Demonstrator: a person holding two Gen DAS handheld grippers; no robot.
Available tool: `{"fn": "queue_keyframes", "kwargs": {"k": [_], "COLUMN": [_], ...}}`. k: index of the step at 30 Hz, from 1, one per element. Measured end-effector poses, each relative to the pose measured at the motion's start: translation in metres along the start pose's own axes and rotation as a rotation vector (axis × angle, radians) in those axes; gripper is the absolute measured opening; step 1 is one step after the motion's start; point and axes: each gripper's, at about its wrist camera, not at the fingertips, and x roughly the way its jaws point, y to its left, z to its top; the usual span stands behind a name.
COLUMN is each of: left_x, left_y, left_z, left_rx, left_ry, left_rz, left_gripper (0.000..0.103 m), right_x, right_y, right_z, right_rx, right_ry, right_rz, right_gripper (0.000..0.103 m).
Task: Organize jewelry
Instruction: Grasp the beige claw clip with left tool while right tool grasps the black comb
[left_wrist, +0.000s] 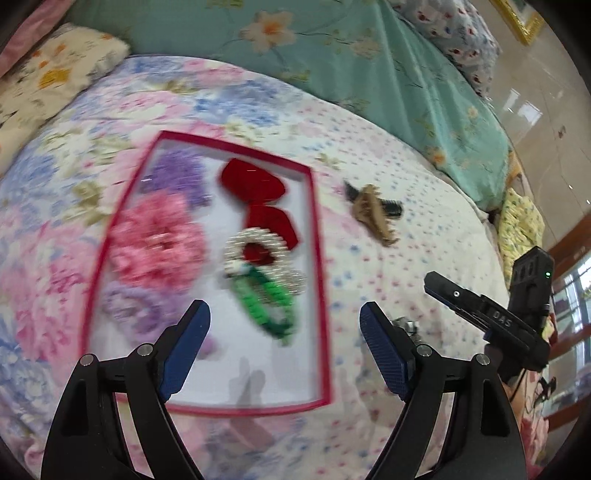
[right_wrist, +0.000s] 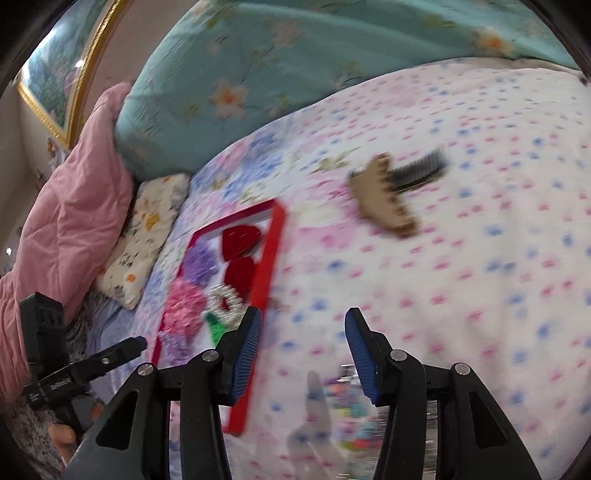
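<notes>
**Both grippers open above the bed, hair pieces in the red tray**

We hold the left gripper (left_wrist: 284, 343) with its jaws spread and empty over the red-rimmed tray (left_wrist: 318, 236) on the floral bedspread (left_wrist: 406, 229). In the tray lie a pink scrunchie (left_wrist: 157, 240), a red bow (left_wrist: 258, 199), a pearl ring piece (left_wrist: 255, 247) and a green clip (left_wrist: 269, 306). Our right gripper (right_wrist: 303, 354) is likewise spread wide, holding nothing. The tan claw clip (right_wrist: 380, 199) rests outside the tray, touching a dark comb clip (right_wrist: 417, 171).
</notes>
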Motion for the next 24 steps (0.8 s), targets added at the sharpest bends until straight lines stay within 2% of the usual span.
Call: {"fn": "queue_keyframes", "kwargs": {"k": [5,12,18,24], "left_x": [0.023,0.078,0.14,0.205], "left_y": [-0.038,-0.091,-0.129,-0.151], "left_z": [0.015,0.046,0.074,0.095], "left_rx": [0.029,0.067,0.085,0.12], "left_ry": [0.028,0.082,0.127,0.178], "left_rz": [-0.027,-0.031,0.026,0.122], "left_gripper": [0.084,0.084,0.086,0.086], "right_x": [-0.017,-0.027,-0.028,-0.016], "right_y": [-0.032,-0.061,-0.08,-0.098], "right_z": [0.019,0.052,0.078,0.098], "right_rx": [0.013,-0.002,-0.049,-0.088], "right_ry": [-0.02,-0.03,-0.029,0.002], "right_rz": [-0.041,-0.076,-0.102,-0.132], "right_gripper": [0.05,0.05,0.05,0.051]}}
